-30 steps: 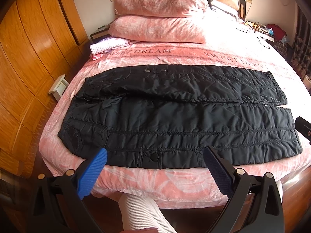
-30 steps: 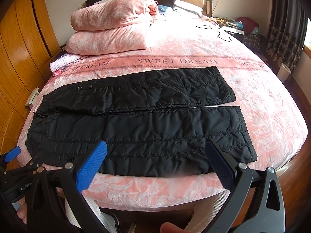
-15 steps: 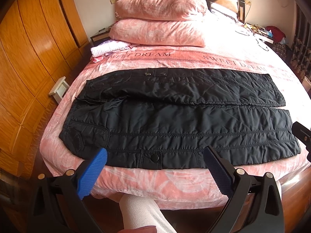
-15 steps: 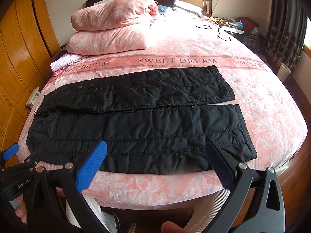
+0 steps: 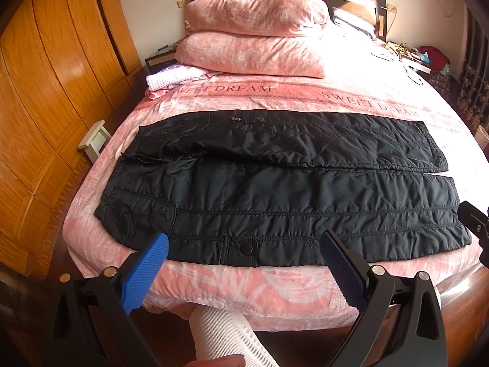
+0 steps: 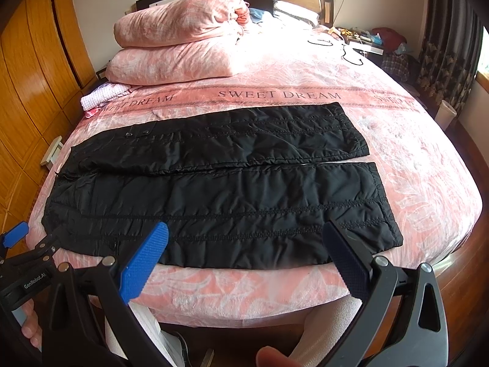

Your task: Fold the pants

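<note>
Left wrist view, black pants [image 5: 275, 189] flat on pink bed [image 5: 244, 287], wooden wardrobe [image 5: 45, 91] beside.

The pants [image 5: 275, 202] are black puffy cloth with a soft shine, lines of stitching and a round snap button [image 5: 245, 248] that looks like dark metal or plastic. They lie on a bed [image 5: 244, 287] with a pink fuzzy cover, like velvet, and the pillows [image 5: 253, 33] have the same soft pink cloth. The left tongs [image 5: 244, 270] and right tongs [image 6: 244, 263] are matt black plastic with bumpy blue rubber pads [image 6: 143, 263] and small shiny metal pins, and the closet [image 5: 45, 91] is smooth glossy orange wood.
</note>
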A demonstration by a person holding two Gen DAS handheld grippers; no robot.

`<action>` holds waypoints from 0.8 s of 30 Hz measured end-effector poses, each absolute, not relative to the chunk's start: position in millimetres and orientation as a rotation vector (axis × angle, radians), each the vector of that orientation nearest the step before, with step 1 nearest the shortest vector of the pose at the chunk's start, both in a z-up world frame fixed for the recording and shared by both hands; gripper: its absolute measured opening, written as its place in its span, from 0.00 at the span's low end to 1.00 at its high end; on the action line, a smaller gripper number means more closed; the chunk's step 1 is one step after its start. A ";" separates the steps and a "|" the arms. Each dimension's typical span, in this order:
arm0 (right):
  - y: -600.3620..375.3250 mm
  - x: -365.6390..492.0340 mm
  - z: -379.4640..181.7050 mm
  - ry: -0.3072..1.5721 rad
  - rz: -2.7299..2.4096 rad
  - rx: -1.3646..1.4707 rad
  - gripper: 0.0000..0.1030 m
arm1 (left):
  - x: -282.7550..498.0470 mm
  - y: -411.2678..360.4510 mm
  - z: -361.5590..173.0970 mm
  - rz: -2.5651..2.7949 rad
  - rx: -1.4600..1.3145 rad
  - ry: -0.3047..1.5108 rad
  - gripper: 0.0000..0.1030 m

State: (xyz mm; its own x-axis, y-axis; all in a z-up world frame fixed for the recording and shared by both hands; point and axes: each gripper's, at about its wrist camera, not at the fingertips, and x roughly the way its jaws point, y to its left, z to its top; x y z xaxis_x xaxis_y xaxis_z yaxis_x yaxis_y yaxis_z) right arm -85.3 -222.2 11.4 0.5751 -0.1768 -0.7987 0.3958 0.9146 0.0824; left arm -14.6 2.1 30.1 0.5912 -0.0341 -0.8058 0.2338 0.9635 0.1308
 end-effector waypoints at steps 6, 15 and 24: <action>-221.0 -88.1 13.5 0.897 -0.344 0.264 0.98 | -17.7 4.4 32.9 -0.175 0.222 0.916 0.97; -215.6 -94.9 26.0 0.877 -0.338 0.263 0.98 | -23.7 12.0 39.7 -0.205 0.184 0.897 0.96; -210.0 -94.3 34.3 0.867 -0.316 0.241 0.98 | -23.8 20.3 39.9 -0.219 0.134 0.918 0.96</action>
State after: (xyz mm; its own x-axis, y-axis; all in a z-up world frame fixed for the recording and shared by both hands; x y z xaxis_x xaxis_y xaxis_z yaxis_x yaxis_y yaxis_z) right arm -94.3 -210.0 34.3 0.6059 -0.1731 -0.7764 0.3668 0.9269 0.0796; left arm -23.8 20.3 39.9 0.5873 -0.1305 -0.7988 0.2445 0.9694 0.0214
